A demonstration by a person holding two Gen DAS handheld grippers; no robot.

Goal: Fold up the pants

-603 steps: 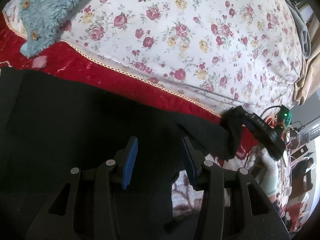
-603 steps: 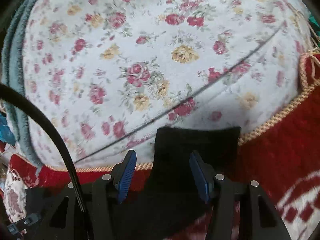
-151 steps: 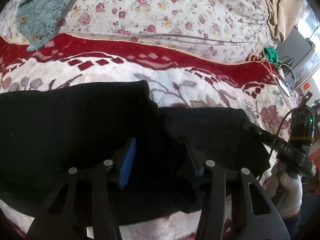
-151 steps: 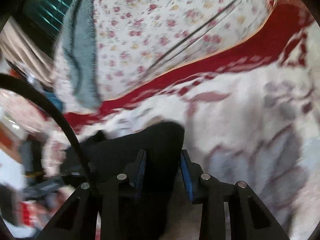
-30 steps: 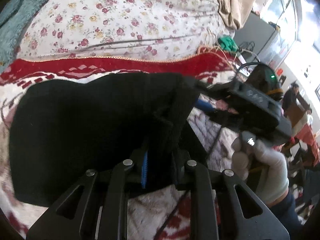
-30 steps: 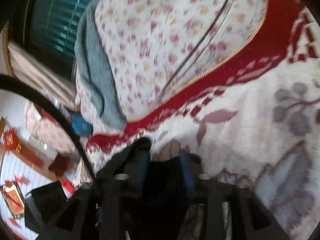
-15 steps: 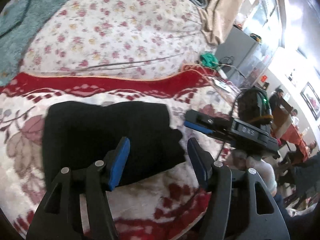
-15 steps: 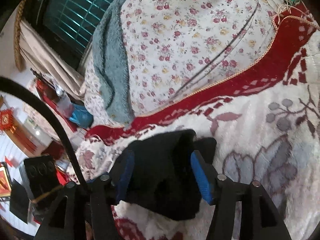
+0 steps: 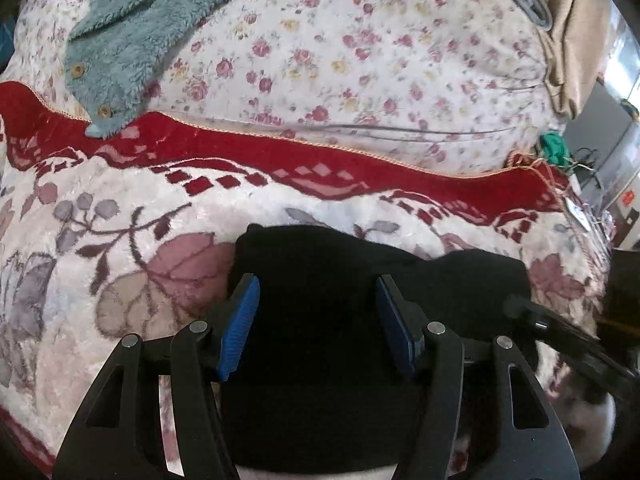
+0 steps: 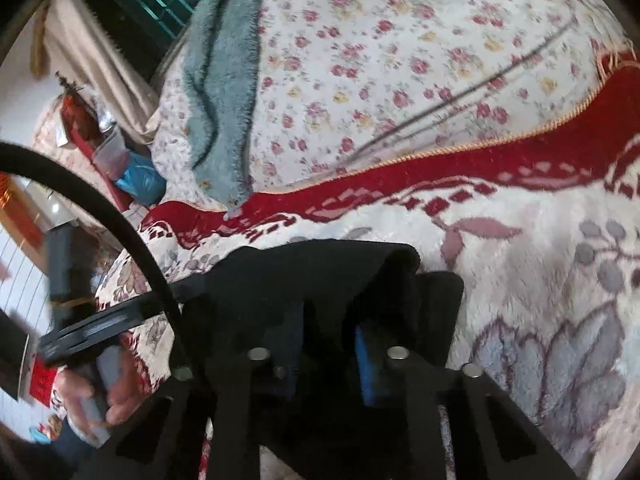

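Note:
The black pants [image 9: 320, 272] lie folded into a compact bundle on the plush cream and red floral blanket [image 9: 140, 240]. My left gripper [image 9: 316, 312] is open, its blue pads on either side of the bundle's near part, holding nothing. In the right wrist view the pants [image 10: 320, 272] fill the lower middle. My right gripper [image 10: 328, 344] has its jaws close together around a raised fold of the black cloth. The right gripper's body [image 9: 560, 332] shows at the left wrist view's right edge.
A white quilt with small roses [image 9: 360, 60] rises behind the blanket. A teal fleece garment [image 9: 128, 32] lies on it. Beige cloth [image 9: 572, 40] hangs at the far right. A black cable [image 10: 100, 208] arcs across the right wrist view.
My left gripper has come down closer over the folded pants and stays open. My right gripper has closed from open onto a fold of the bundle.

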